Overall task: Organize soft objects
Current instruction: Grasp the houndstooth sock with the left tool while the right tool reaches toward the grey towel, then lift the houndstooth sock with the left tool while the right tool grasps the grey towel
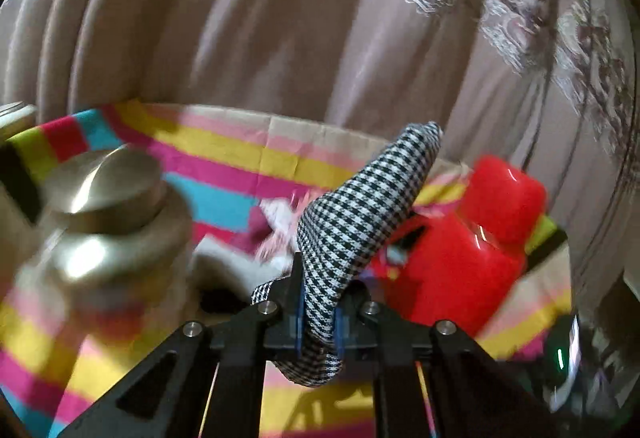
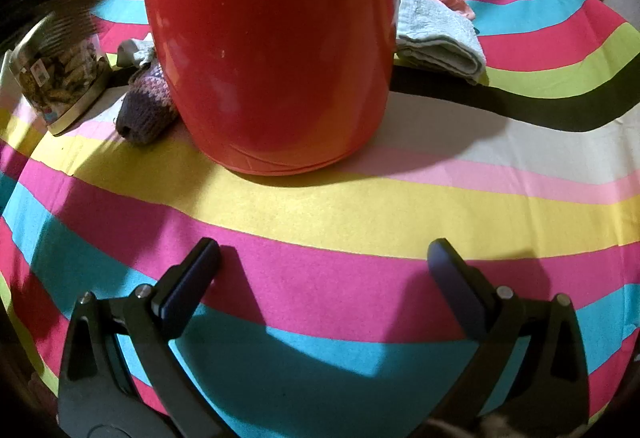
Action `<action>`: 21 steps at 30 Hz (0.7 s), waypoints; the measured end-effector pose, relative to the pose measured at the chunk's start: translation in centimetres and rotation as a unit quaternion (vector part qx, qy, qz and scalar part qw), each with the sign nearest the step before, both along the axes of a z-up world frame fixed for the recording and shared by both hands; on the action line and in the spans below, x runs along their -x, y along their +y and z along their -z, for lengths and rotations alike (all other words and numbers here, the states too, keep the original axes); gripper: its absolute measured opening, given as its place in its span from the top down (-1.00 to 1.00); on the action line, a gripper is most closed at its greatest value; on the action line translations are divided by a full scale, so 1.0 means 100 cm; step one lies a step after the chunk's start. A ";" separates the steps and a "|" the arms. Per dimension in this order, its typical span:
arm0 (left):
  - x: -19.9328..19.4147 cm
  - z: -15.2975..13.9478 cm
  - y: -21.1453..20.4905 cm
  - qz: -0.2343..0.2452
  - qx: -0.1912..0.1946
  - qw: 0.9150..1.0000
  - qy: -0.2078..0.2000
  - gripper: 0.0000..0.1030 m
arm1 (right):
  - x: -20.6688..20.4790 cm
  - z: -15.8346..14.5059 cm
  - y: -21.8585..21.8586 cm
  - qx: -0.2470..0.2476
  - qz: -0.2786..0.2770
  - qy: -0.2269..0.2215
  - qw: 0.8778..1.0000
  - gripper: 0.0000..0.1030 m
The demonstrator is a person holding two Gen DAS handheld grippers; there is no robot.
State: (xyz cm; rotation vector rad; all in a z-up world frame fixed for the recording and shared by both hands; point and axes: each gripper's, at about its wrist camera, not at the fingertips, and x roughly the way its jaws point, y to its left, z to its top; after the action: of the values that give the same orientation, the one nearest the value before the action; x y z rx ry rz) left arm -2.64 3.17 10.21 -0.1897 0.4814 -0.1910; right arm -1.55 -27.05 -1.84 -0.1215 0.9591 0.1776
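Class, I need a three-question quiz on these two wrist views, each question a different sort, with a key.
1. True or false: the left gripper grips a checked cloth.
2. The right gripper is: A open, B shut on a towel, C shut on the flask.
3. What colour is the flask?

Key: 1 true; 2 A; 3 red.

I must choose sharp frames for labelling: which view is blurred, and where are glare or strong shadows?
Left wrist view: motion blur smears the metal-lidded jar and red flask, only the checked cloth in the left gripper stays sharp; glare on the jar lid. Right wrist view: sharp, with hard shadows of the open right gripper on the striped tablecloth.
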 end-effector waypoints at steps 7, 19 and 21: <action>0.031 0.062 0.005 -0.009 -0.039 0.994 0.100 0.27 | 0.002 -0.002 -0.004 -0.016 0.001 -0.001 1.000 -1.00; -0.024 0.091 -0.016 -0.013 -0.113 0.986 0.126 -0.23 | -0.026 -0.062 -0.137 -0.185 0.180 -0.073 0.963 -1.00; -0.026 0.094 -0.011 -0.010 -0.097 0.986 0.137 -0.23 | -0.054 -0.061 -0.148 -0.217 0.187 -0.061 0.956 -1.00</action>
State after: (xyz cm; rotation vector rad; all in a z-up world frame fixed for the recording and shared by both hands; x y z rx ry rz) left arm -0.01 2.05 0.81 -0.0284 0.7677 -0.0976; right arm 3.88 -41.87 4.29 0.4473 0.7850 0.0273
